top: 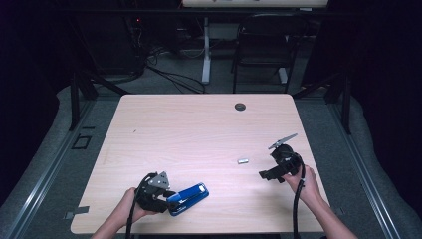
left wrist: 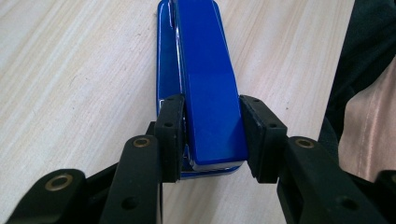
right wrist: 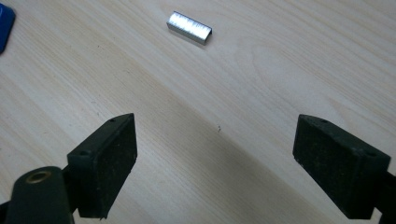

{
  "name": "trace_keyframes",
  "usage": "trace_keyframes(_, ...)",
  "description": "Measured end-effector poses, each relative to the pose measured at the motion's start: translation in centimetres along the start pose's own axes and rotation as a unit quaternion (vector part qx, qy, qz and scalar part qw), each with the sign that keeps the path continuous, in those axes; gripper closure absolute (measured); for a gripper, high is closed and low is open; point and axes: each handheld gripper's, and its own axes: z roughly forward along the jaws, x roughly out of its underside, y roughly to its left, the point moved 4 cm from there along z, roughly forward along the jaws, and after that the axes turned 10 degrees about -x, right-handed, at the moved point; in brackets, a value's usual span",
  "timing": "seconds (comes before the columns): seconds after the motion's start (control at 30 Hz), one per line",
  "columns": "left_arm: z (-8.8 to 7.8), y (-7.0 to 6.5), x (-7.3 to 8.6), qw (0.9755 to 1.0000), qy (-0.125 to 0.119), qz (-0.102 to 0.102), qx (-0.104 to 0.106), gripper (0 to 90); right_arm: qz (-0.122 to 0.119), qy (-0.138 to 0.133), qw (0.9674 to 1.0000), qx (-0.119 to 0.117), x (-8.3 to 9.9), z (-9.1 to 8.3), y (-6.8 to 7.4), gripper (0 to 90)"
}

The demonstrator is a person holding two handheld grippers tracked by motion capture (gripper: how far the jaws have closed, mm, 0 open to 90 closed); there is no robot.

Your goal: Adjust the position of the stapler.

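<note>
A blue stapler (top: pixel 189 197) lies on the wooden table (top: pixel 199 124) near its front edge, left of centre. My left gripper (top: pixel 169 198) is shut on the stapler's rear end. In the left gripper view both pads press the sides of the stapler (left wrist: pixel 208 84), with my left gripper (left wrist: pixel 210 100) astride it. A small silver strip of staples (top: pixel 242 161) lies at the table's right middle. My right gripper (top: pixel 263 175) hovers just right of that strip, jaws wide apart and empty. In the right gripper view the staple strip (right wrist: pixel 189 27) lies ahead of my right gripper (right wrist: pixel 215 140), and a corner of the stapler (right wrist: pixel 4 23) shows at far left.
A dark round grommet (top: pixel 240 106) sits near the table's far edge. A black chair (top: pixel 263 45) and a desk leg (top: pixel 206 50) stand beyond the table, with cables on the floor. The person's hands reach in over the front edge.
</note>
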Motion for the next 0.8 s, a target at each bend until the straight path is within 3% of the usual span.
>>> trace_keyframes(0.27,0.7,0.8,-0.8,0.9997,-0.006,0.022,0.011,63.5,-0.002,-0.012,0.9998,-0.017,-0.5,0.1,0.6,14.9)
trace_keyframes(0.4,0.9,1.1,-1.1,0.9993,-0.008,0.035,0.013,63.6,-0.01,-0.009,0.9997,-0.021,-0.8,0.3,1.0,15.6)
trace_keyframes(0.63,1.3,1.5,-1.5,0.9987,-0.016,0.041,0.027,63.6,-0.031,-0.014,0.9989,-0.033,-2.2,0.8,2.2,16.7)
trace_keyframes(0.8,1.4,1.7,-1.7,0.9984,-0.014,0.049,0.023,63.7,-0.046,-0.01,0.9983,-0.036,-2.7,1.5,3.0,15.8)
